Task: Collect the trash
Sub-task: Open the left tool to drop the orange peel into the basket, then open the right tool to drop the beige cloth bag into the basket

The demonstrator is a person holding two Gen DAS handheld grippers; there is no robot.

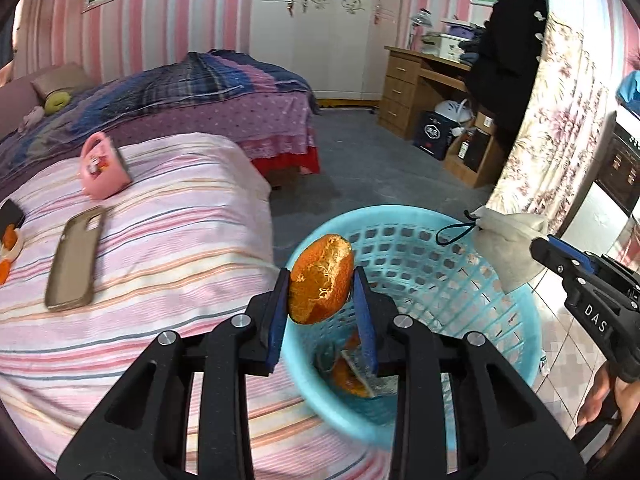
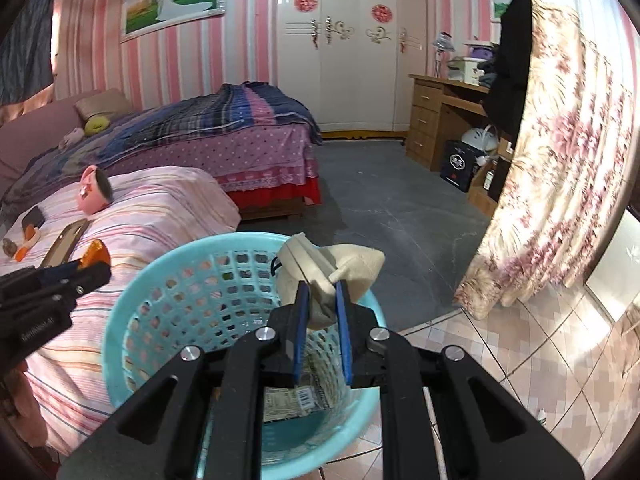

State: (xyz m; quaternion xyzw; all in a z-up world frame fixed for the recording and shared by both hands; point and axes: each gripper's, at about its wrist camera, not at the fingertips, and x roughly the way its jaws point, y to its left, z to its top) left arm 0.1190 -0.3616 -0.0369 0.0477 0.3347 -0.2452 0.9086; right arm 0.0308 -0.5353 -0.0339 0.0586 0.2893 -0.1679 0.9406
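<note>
A piece of orange peel (image 1: 320, 280) sits pinched between the blue pads of my left gripper (image 1: 321, 272), over the near rim of a light blue plastic basket (image 1: 400, 212). My right gripper (image 2: 322, 285) is shut on a beige cloth pouch (image 2: 352, 264) with a black drawstring and holds it above the basket's (image 2: 132, 300) far rim. The pouch (image 1: 508, 248) and right gripper (image 1: 540, 246) also show at the right of the left wrist view. The right wrist view catches the left gripper (image 2: 92, 268) and peel (image 2: 96, 254) at its left edge. More peel (image 1: 352, 372) and a printed wrapper (image 2: 296, 400) lie in the basket.
A pink-striped cover (image 1: 180, 220) to the left carries a phone case (image 1: 74, 258), a tipped pink mug (image 1: 102, 166) and small bits at its far left. A floral curtain (image 1: 552, 128) hangs on the right. Behind are a bed (image 1: 220, 92), a grey floor and a wooden desk (image 1: 416, 88).
</note>
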